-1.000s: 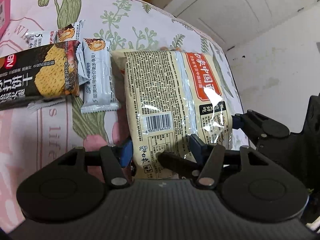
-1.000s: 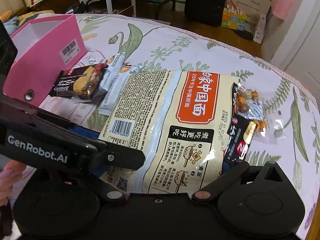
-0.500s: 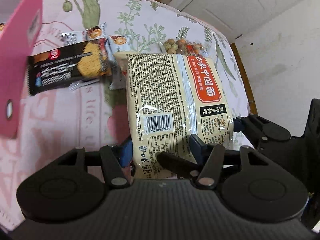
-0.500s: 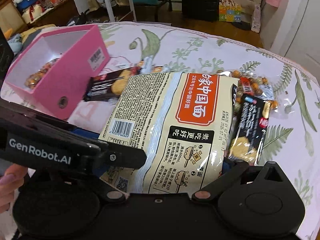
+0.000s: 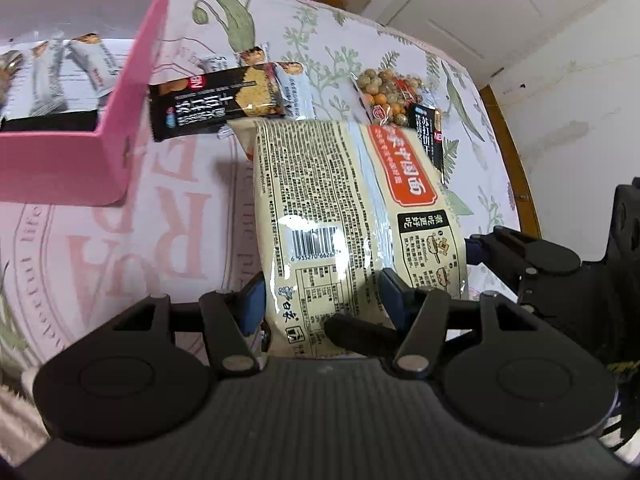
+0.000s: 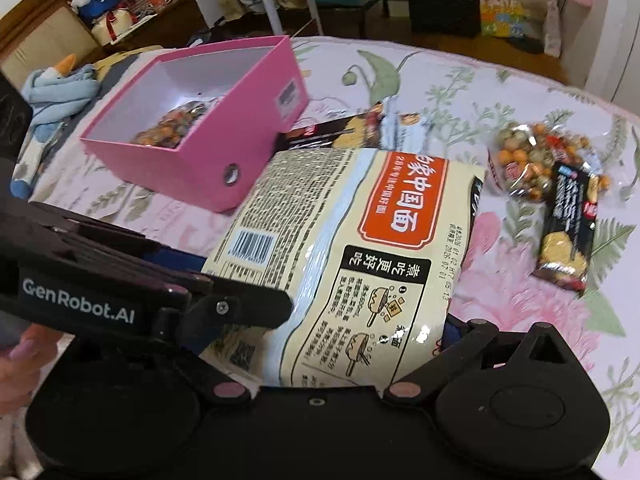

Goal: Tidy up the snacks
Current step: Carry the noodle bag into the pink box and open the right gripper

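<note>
- One noodle packet (image 5: 352, 216), cream with an orange label, hangs between my two grippers, lifted above the flowered tabletop (image 5: 120, 240).
- My left gripper (image 5: 320, 296) has its jaws pinching the packet's near end, one blue pad on each side of it.
- My right gripper (image 6: 340, 344) has that end between its jaws as well; only one blue pad peeks out at the packet's right edge, so I take it as gripped there.
- One pink box (image 6: 208, 168) stands open on the tabletop to the left of the packet, which is outside it.
- Inside the box, the left wrist view shows three grey-white snack bars (image 5: 92, 64) I can count; the right wrist view shows a heap of coated nuts (image 6: 168, 132).
- Two black cracker packs lie on the tabletop: one (image 5: 216, 104) just beside the box, one (image 6: 568, 240) off to the right.
- One clear bag of mixed nuts (image 6: 532, 160) lies under the top of that right-hand pack.
- Grey-white bars (image 5: 296, 92) poke out from behind the left cracker pack; how many I cannot tell.
</note>
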